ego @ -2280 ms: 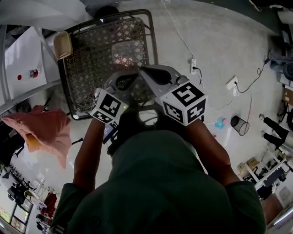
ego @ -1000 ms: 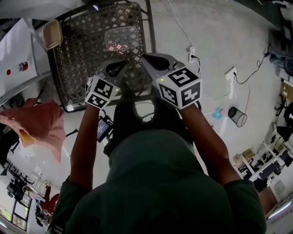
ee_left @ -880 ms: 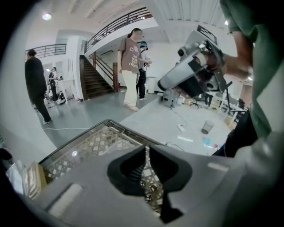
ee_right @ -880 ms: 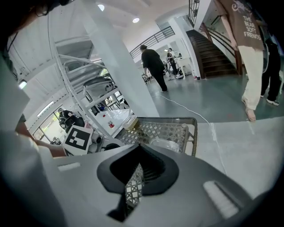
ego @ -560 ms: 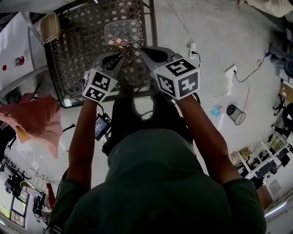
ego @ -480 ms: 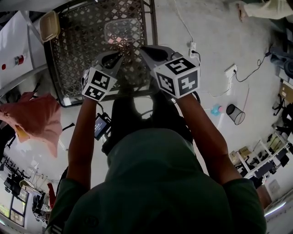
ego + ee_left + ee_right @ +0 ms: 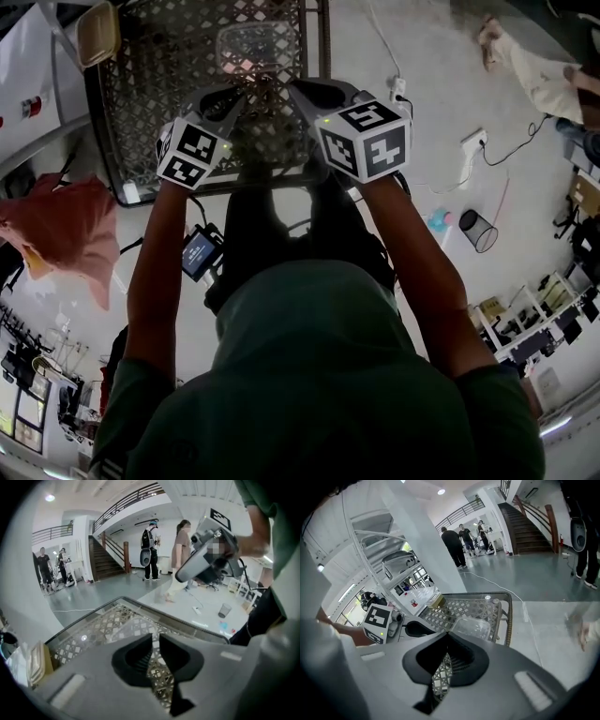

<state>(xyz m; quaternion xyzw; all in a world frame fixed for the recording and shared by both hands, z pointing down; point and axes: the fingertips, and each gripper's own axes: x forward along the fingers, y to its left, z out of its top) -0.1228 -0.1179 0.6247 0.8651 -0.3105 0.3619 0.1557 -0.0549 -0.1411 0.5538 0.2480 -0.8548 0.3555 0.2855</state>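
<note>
Black wire-mesh cart basket [image 7: 141, 103] fills the top of the head view and stands on a pale grey floor. Salmon-pink cloth [image 7: 61, 230] hangs off to its left, well apart.

Left gripper [image 7: 155, 638] and right gripper [image 7: 446, 634] are held side by side over the basket's near end, tips angled toward each other. Left jaws are drawn together but for a thin slit, with only mesh showing through. Right jaws meet at the tips, nothing between.

Clear plastic lidded tub [image 7: 251, 42] lies inside the basket toward its far end, just beyond both tips, untouched. Tan rectangular box [image 7: 98, 33] sits at the basket's far left corner; inside or on the rim cannot be told.
</note>
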